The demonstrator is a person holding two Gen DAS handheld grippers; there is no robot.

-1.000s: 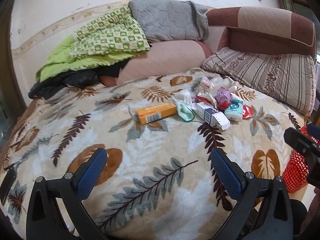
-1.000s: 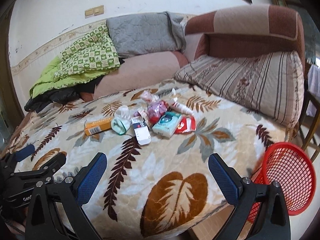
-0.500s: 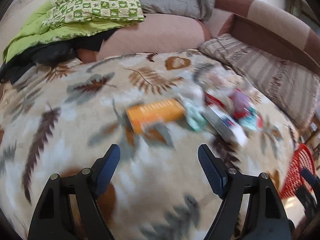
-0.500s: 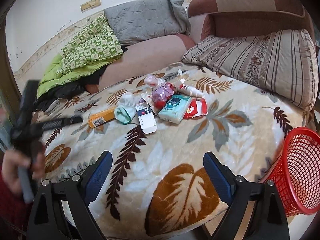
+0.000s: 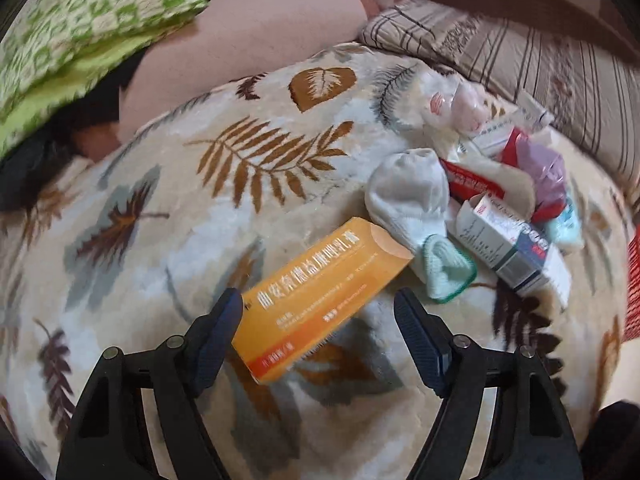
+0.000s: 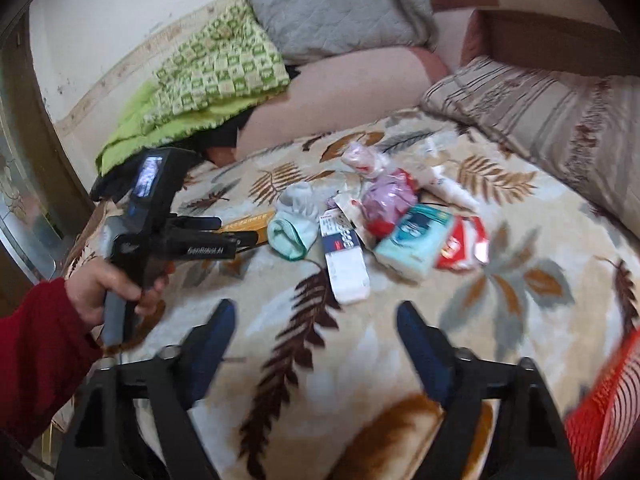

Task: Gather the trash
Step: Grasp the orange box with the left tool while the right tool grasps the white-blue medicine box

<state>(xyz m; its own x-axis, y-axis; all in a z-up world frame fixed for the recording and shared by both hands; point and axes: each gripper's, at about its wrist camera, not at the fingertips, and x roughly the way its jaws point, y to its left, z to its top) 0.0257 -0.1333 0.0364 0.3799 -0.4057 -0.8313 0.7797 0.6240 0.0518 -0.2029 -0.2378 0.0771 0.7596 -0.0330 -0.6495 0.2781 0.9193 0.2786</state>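
Straddling the near end of the orange box [image 5: 325,300], with left gripper [image 5: 318,332] jaws spread wide and gripping nothing yet. Left pad touching or just shy of the box's near corner; right pad clear of it, gap showing. Long axis running from between the jaws forward and to the right, so skewed to the closing line; likely needs a slight twist before squeezing. Smooth, stiff printed carton, flat-sided, lying on plush leaf-patterned blanket [image 5: 168,208]. Beyond its far end, a soft white sock [image 5: 408,200], then crumpled wrappers and a grey-blue carton [image 5: 504,244]. Right gripper [image 6: 316,340] hanging back, jaws wide, empty, farther from everything. Red mesh basket [image 6: 608,400] off to its right.
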